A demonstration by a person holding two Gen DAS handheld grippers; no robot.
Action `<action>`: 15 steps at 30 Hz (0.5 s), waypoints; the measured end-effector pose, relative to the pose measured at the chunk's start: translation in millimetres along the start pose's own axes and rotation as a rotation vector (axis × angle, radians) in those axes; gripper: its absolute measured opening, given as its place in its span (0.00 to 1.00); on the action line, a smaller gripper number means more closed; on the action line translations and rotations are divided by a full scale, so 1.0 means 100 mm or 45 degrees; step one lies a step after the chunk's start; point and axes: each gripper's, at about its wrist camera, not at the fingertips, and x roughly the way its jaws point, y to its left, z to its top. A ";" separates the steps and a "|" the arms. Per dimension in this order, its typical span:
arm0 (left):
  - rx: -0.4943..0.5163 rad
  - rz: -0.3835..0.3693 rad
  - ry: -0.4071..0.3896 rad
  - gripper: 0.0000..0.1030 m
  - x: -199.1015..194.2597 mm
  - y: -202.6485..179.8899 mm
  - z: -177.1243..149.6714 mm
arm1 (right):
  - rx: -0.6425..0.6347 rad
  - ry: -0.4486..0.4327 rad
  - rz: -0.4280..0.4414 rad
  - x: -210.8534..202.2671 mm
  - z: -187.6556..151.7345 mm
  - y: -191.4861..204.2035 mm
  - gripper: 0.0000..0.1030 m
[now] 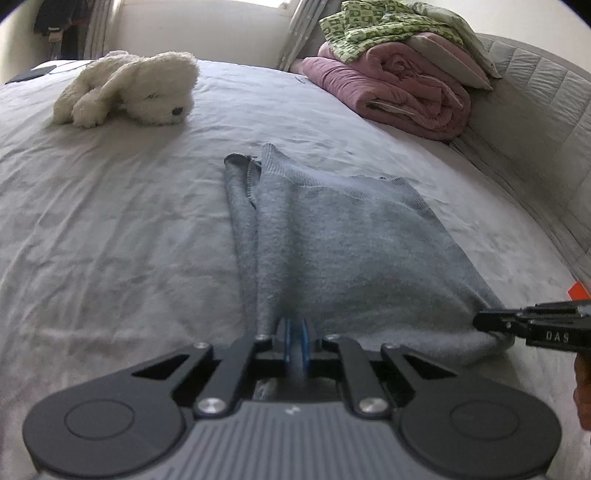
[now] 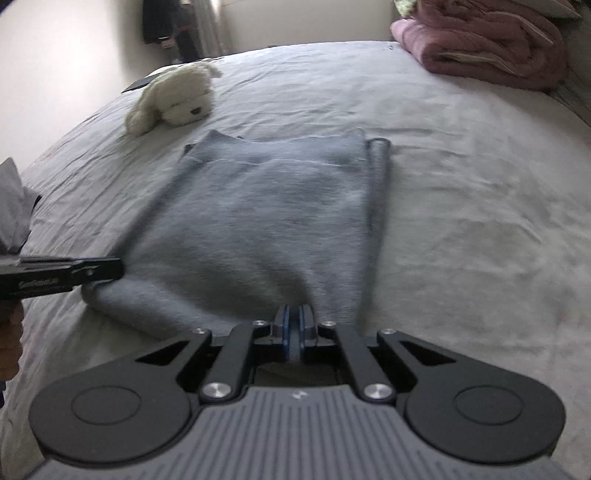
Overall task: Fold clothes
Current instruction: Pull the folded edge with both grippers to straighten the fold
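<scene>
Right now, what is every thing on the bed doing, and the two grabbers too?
Grey sweater: lying flat, partly folded, near edge pinched at both corners.
Left gripper: shut on the sweater.
Right gripper: shut on the sweater.
Toy dog: lying on its side, untouched.
Pink quilt: folded, stacked by the headboard.
Green cloth: crumpled on top of the quilt.

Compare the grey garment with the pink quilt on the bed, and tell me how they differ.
The grey garment lies spread flat mid-bed; the pink quilt sits folded in a thick bundle by the headboard. The garment carries nothing on top; the quilt bears a green patterned cloth. The garment's near edge is pinched by the left claw and right claw; the quilt is untouched. Both rest on the same grey sheet.
</scene>
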 end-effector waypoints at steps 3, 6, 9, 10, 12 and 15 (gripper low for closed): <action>0.005 -0.002 0.004 0.08 -0.02 0.00 -0.01 | -0.001 0.007 -0.001 -0.02 -0.01 -0.02 0.02; -0.003 -0.010 0.012 0.08 -0.02 0.02 0.00 | 0.028 0.014 0.007 -0.02 0.00 -0.09 0.02; 0.002 -0.004 0.014 0.08 -0.01 0.01 0.01 | 0.069 0.014 0.021 -0.03 0.01 -0.13 0.02; 0.002 -0.002 0.015 0.08 0.00 0.01 0.02 | 0.082 0.013 0.025 -0.03 0.02 -0.14 0.02; -0.009 -0.006 0.016 0.08 -0.02 0.00 0.03 | 0.108 0.002 0.034 -0.05 0.02 -0.15 0.04; 0.005 -0.013 0.002 0.09 -0.07 -0.05 0.03 | 0.101 -0.074 0.027 -0.14 0.05 -0.12 0.19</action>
